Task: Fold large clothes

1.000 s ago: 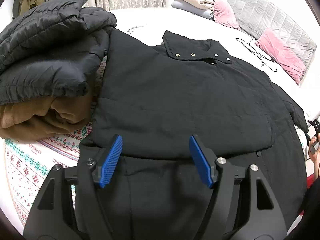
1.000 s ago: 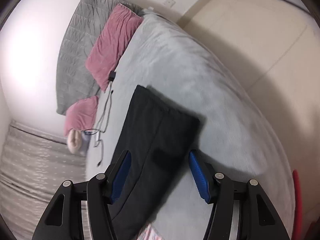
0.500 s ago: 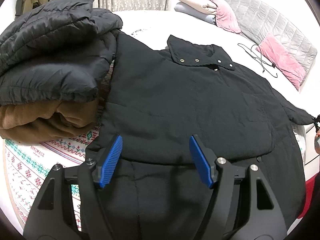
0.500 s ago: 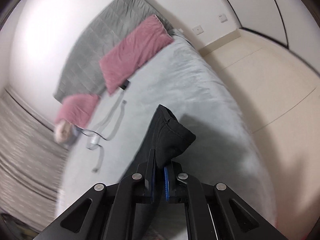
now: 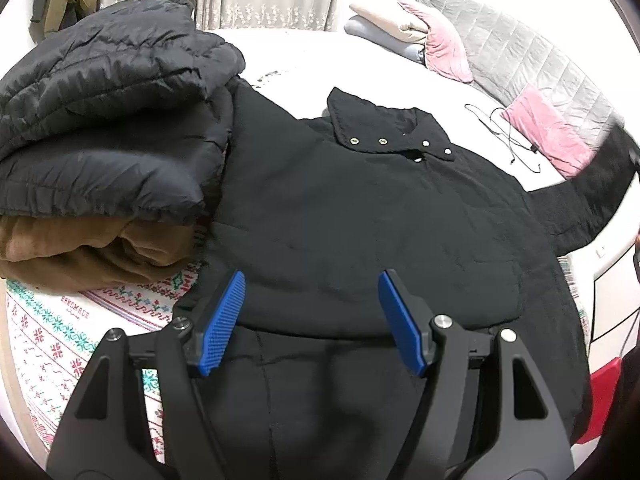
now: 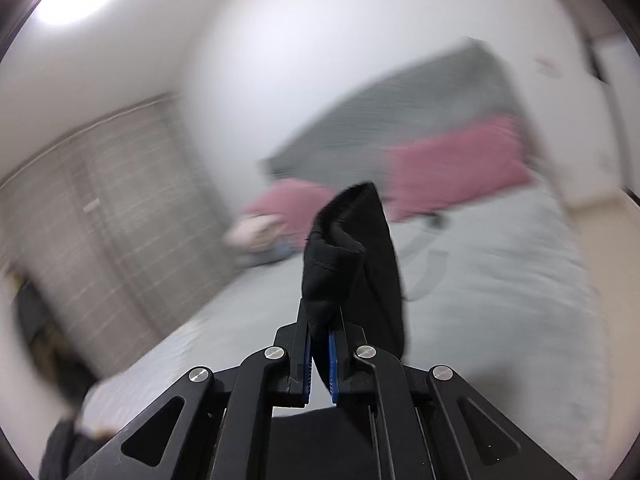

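The black coat (image 5: 360,220) lies spread on the bed (image 5: 304,52) ahead of my left tongs (image 5: 312,320), which hover wide and empty over its hem. My right tongs (image 6: 320,354) pinch the sleeve cuff (image 6: 348,248), lifted off the bed. I should carry it across the chest, keeping the cloth taut, and lay it flat before letting go.

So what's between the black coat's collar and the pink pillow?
In the left wrist view, between the collar and the pink pillow there is white bedding with a thin black cable lying on it.
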A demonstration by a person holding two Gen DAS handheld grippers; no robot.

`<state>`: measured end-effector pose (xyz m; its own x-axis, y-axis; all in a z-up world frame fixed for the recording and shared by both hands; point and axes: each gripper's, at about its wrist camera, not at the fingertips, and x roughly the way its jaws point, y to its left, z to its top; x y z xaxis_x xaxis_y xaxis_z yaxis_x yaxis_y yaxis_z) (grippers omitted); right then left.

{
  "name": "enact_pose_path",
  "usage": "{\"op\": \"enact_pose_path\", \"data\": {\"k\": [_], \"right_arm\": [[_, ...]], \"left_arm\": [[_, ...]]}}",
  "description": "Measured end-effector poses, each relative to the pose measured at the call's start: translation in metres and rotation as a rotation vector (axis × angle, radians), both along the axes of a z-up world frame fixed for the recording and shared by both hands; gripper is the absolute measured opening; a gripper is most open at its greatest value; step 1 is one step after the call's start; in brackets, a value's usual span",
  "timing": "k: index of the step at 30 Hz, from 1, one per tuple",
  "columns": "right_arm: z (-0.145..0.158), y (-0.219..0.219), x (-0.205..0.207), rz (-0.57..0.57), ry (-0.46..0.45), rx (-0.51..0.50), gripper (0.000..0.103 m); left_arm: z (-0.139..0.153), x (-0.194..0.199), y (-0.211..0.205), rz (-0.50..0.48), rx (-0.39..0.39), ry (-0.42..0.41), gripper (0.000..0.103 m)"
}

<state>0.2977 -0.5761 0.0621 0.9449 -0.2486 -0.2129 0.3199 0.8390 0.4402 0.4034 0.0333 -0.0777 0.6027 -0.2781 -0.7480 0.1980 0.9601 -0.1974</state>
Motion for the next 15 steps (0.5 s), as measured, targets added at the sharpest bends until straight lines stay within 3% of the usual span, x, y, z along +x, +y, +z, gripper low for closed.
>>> {"op": "enact_pose_path", "data": {"k": [3,6,8,11,13,15], "right_arm": [[0.011,0.09,0.027,0.172,0.02,-0.138,0.005],[-0.009,0.189,0.053,0.358,0.076,-0.253,0.006],[-0.041,0.245,0.068,0.459,0.147,-0.294,0.006],[-0.115,0.316,0.092,0.595,0.325,-0.348,0.006],[-0.168,0.348,0.103,0.655,0.462,-0.396,0.006],[-0.2,0.36,0.103,0.677,0.539,-0.436,0.006]], "left_arm": [[0.005,0.0,0.001,-0.001,-0.017,-0.002,0.07],[0.008,0.0,0.005,0.007,-0.026,-0.006,0.07],[0.007,0.0,0.008,0.016,-0.032,-0.002,0.07],[0.006,0.002,0.013,0.024,-0.041,0.007,0.07],[0.005,0.003,0.014,0.026,-0.039,0.011,0.07],[0.004,0.003,0.016,0.026,-0.041,0.013,0.07]]}}
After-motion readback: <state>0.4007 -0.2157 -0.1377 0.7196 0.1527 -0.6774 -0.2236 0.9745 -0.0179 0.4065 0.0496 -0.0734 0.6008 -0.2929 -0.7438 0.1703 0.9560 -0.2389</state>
